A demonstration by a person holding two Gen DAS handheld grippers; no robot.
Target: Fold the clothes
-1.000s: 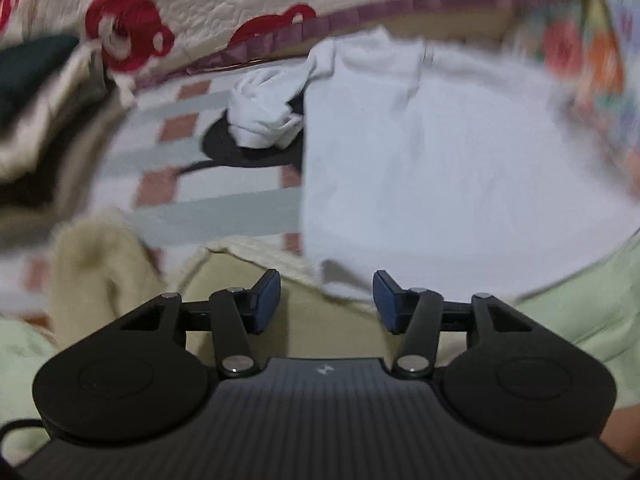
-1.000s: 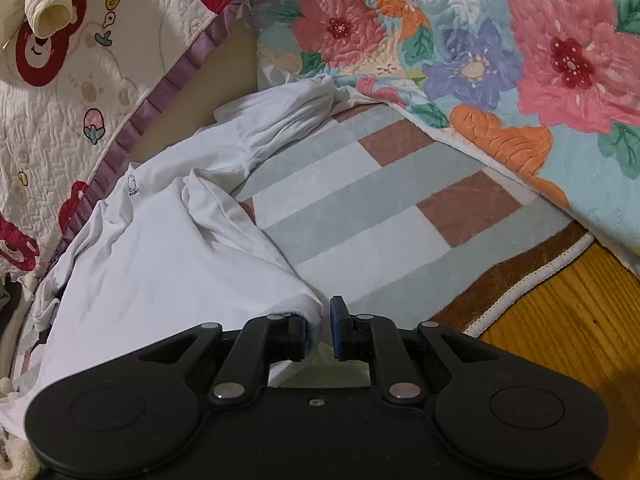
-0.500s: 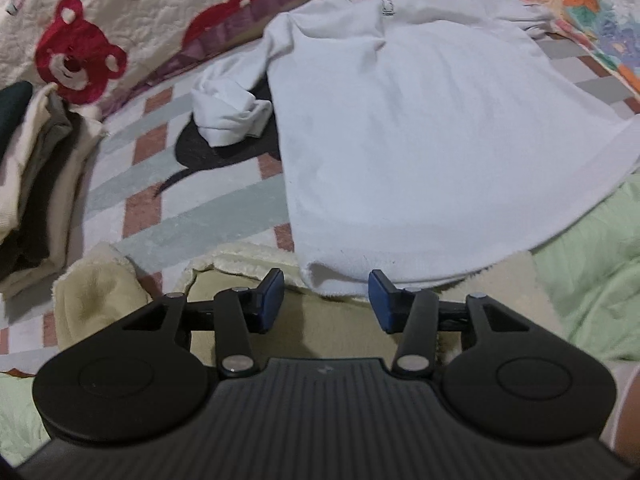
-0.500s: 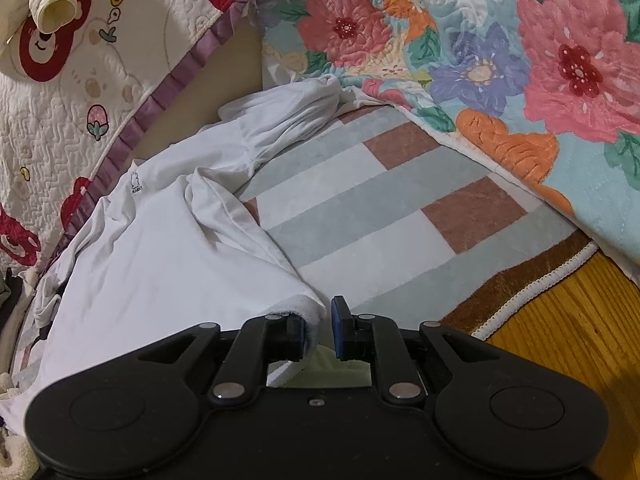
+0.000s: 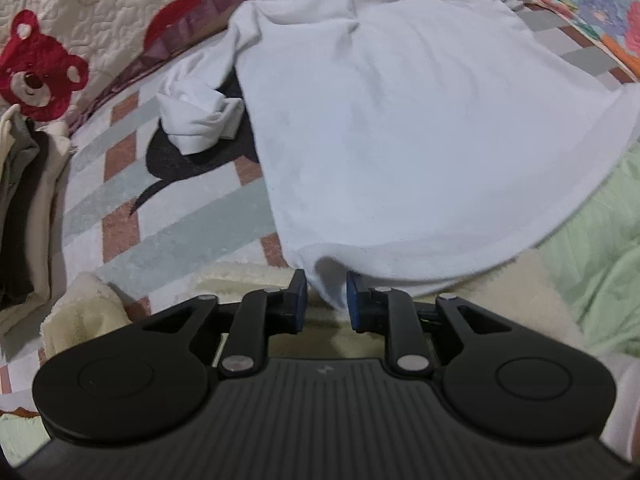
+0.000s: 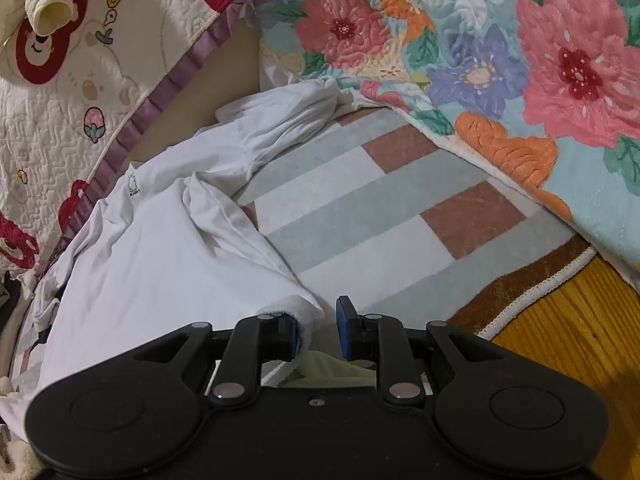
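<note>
A white long-sleeved shirt [image 5: 400,120] lies spread on a striped rug [image 5: 172,216], collar at the far side. Its left sleeve [image 5: 200,120] is bunched up beside it. My left gripper [image 5: 326,302] is at the near hem corner. Its jaws are closing with a fold of the hem between them, and a gap still shows beside the cloth. In the right wrist view the shirt [image 6: 160,248] runs to the left. My right gripper [image 6: 318,330] is opening. The other hem corner rests against its left pad, clear of the right pad.
A bear-print quilt [image 5: 80,20] borders the far side and a floral quilt [image 6: 520,60] the right. Stacked folded clothes [image 5: 24,200] sit at the left. Cream fleece [image 5: 80,320] and green cloth [image 5: 592,264] lie near me. Wooden floor [image 6: 560,320] shows past the rug's edge.
My left gripper came down onto the near hem corner and its jaws narrowed around it. The right gripper stayed put while its jaws widened off the hem they were pinching.
</note>
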